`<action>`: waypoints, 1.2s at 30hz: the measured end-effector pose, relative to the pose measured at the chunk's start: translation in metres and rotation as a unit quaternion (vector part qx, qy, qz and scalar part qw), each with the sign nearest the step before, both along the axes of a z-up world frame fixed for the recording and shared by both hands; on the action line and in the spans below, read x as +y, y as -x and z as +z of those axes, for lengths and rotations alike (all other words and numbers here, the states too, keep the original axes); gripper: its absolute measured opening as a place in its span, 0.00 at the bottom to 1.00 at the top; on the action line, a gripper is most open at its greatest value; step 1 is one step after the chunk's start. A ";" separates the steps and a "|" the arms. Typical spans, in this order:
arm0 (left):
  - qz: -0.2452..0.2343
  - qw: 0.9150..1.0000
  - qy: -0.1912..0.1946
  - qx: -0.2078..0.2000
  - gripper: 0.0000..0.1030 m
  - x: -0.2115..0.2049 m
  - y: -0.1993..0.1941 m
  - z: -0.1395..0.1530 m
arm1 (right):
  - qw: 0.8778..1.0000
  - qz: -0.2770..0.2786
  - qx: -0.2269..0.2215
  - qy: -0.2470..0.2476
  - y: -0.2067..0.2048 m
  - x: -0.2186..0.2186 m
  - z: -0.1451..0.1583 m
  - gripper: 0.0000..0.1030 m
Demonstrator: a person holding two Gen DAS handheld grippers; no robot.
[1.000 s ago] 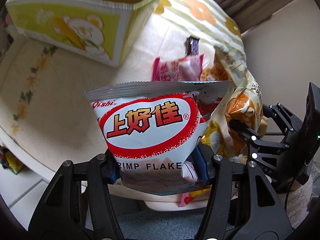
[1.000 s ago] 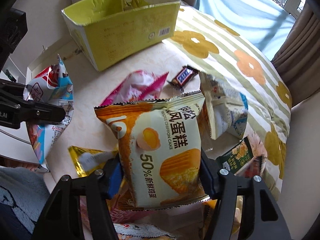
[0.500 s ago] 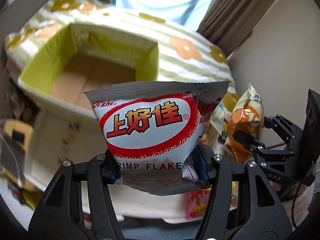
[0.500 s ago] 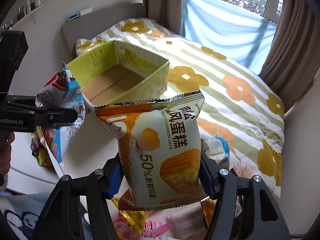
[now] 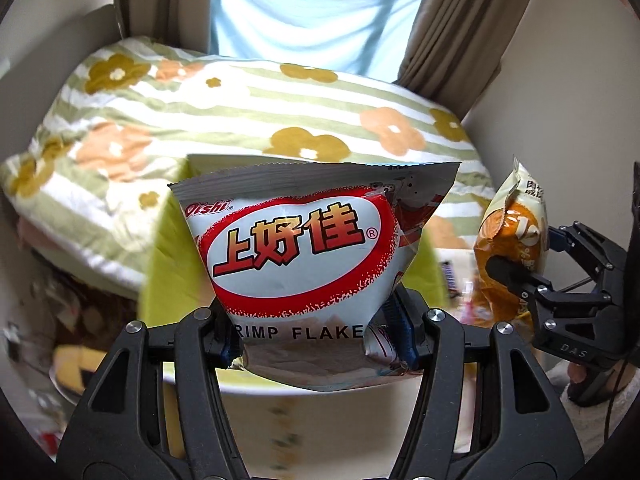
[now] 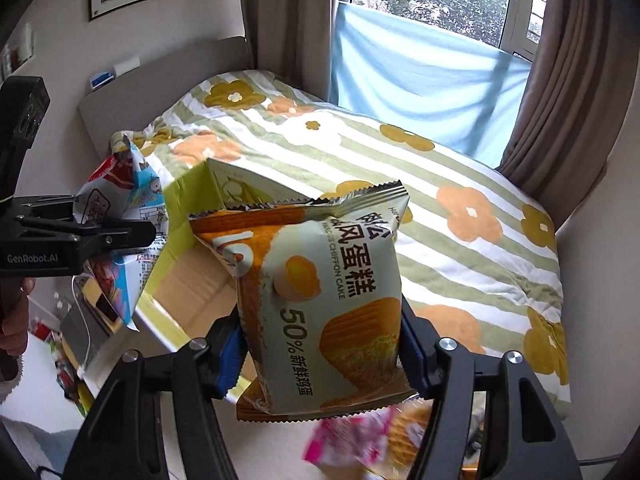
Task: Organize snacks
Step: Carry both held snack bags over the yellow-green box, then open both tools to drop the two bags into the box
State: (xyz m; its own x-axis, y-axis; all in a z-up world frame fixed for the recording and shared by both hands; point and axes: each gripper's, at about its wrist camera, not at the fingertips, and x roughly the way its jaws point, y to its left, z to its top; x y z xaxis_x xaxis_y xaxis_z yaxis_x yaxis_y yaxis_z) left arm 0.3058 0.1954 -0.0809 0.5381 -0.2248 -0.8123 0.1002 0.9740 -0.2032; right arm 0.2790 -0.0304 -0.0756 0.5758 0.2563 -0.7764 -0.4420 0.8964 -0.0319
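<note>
Over the box (image 6: 188, 280) at 9 o'clock, both grippers pinch light, crinkly bags low: left (image 5: 320, 344) chips (image 5: 304, 256), right (image 6: 320, 360) cake (image 6: 320, 304).

Both cams ride on a hand-held gripper, looking fwd along its fingers, tilted down. Left wrist view sits close behind the shrimp flakes bag (image 5: 308, 256), facing bed (image 5: 224, 108) and window curtain. Right wrist view sits close behind the chiffon cake pack (image 6: 328, 300), same way. Shared: bed, yellow-green box (image 6: 188, 248), and each cam catches the other's gripper at frame edge.
</note>
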 end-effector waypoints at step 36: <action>-0.103 0.986 -0.110 0.071 0.97 0.026 -0.060 -0.089 | 0.983 -0.138 0.119 -0.024 -0.088 0.083 -0.080 1.00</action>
